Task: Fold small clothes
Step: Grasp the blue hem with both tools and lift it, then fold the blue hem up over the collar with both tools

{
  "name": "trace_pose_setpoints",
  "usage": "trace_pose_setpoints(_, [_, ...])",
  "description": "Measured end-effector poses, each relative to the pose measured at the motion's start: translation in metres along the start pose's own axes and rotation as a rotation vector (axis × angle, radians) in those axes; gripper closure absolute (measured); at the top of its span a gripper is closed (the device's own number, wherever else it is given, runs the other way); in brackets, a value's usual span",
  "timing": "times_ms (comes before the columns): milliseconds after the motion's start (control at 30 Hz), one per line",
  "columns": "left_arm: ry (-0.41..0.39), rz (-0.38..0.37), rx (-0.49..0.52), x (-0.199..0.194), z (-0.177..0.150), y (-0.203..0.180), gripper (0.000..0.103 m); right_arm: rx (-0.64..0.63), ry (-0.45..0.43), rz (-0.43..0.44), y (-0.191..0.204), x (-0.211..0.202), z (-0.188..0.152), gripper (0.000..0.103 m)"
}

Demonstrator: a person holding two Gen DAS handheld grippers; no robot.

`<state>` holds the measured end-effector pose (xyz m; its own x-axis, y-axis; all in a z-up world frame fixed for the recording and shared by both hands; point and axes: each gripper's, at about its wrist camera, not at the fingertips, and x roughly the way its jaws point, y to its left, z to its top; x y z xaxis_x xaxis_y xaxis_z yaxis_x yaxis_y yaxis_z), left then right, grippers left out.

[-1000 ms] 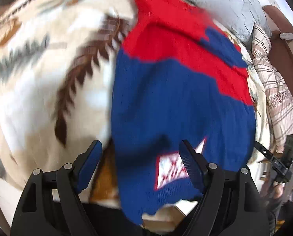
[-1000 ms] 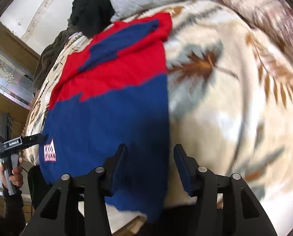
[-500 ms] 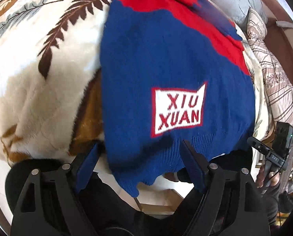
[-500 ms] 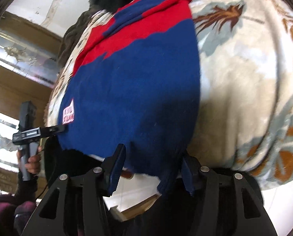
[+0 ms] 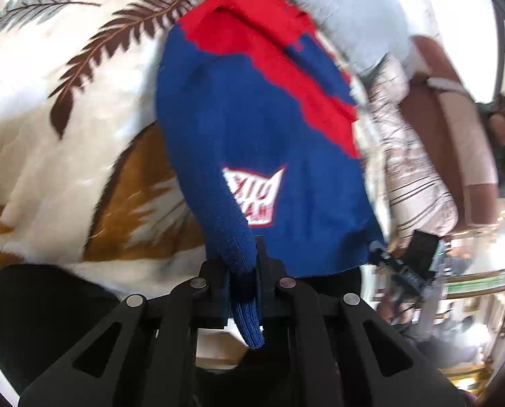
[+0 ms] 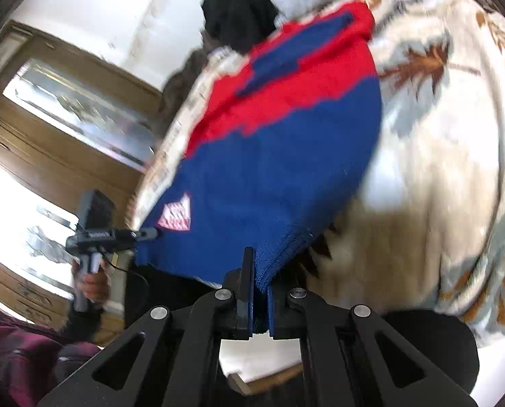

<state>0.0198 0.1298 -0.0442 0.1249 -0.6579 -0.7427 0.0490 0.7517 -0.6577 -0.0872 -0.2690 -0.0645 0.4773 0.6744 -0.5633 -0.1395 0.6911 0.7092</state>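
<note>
A small blue and red knit sweater (image 5: 252, 129) with a white logo patch (image 5: 255, 196) lies on a leaf-patterned blanket (image 5: 65, 135). My left gripper (image 5: 244, 271) is shut on the sweater's ribbed hem at its left corner, and the hem hangs through the jaws. In the right wrist view the sweater (image 6: 279, 156) stretches away from me, and my right gripper (image 6: 257, 278) is shut on its hem at the right corner. The hem is lifted off the blanket's near edge. My left gripper also shows at the hem's far corner in the right wrist view (image 6: 147, 234).
The blanket (image 6: 439, 169) covers a bed. A grey pillow (image 5: 354, 17) and a striped cushion (image 5: 411, 156) lie beyond the sweater. A dark garment (image 6: 235, 6) sits at the far end. Wooden cabinets (image 6: 49, 129) stand to the left.
Both grippers were open around the sweater's hem corners and have now shut on them. The hem has been lifted and pulled toward me.
</note>
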Motion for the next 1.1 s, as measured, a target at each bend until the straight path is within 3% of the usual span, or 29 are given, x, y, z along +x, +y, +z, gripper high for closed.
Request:
trace_pose_setpoints(167, [-0.046, -0.121, -0.034, -0.007, 0.011, -0.001, 0.095, 0.015, -0.076, 0.048, 0.002, -0.008, 0.011, 0.098])
trace_pose_setpoints(433, [-0.134, -0.188, -0.038, -0.025, 0.046, -0.004, 0.095, 0.026, -0.192, 0.089, 0.007, -0.014, 0.039, 0.098])
trace_pose_setpoints(667, [-0.237, -0.197, -0.025, -0.031, 0.084, -0.015, 0.095, 0.040, -0.290, 0.100, 0.004, -0.015, 0.077, 0.098])
trace_pose_setpoints(1100, [-0.322, -0.230, -0.075, -0.010, 0.169, -0.009, 0.095, 0.096, -0.388, 0.086, -0.017, 0.009, 0.161, 0.098])
